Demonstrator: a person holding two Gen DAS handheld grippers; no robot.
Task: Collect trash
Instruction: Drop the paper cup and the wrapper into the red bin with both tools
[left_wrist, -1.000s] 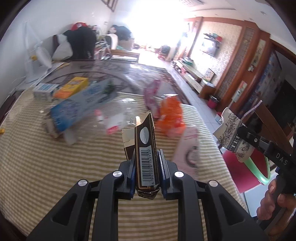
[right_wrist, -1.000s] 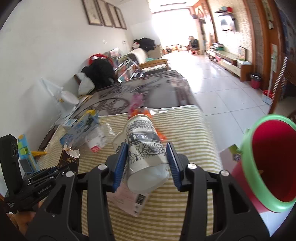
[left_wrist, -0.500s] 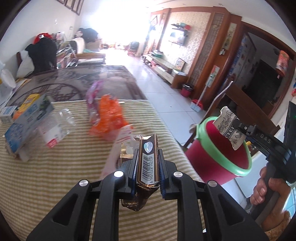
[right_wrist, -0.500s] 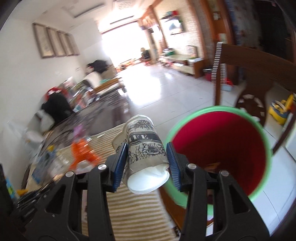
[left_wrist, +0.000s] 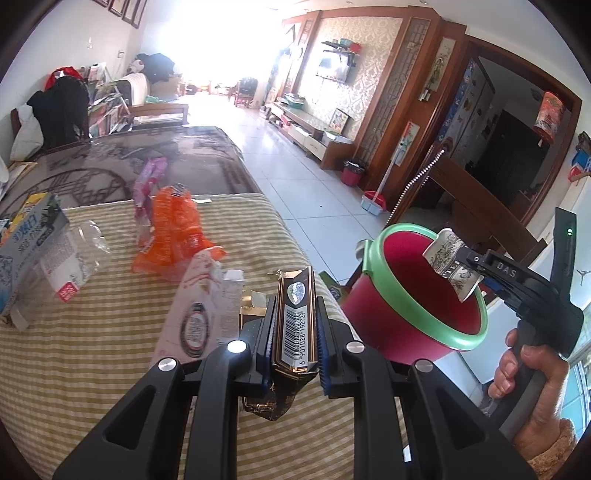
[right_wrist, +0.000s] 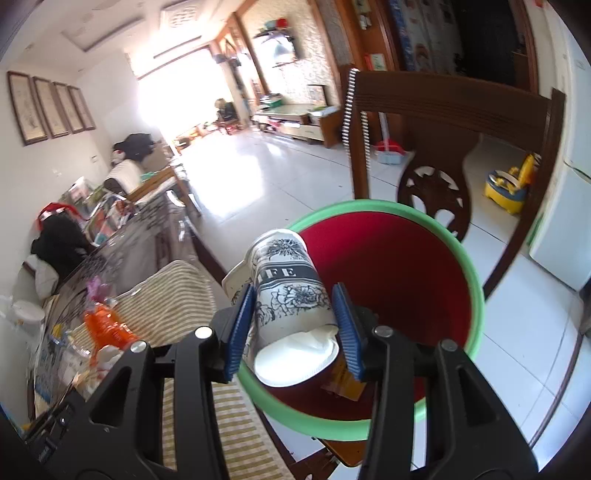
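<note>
A crushed paper cup (right_wrist: 291, 295) printed with black flowers lies tilted over the open mouth of a red bin (right_wrist: 476, 295) with a green rim. A flattened dark carton (left_wrist: 295, 321) with a barcode stands upright over the striped counter (left_wrist: 92, 369).

bin (left_wrist: 406, 325) base: hidden behind the left gripper's arms
blue carton (left_wrist: 26, 236): cut off by the left edge
bin floor: partly hidden by paper cup (right_wrist: 291, 295)
</note>
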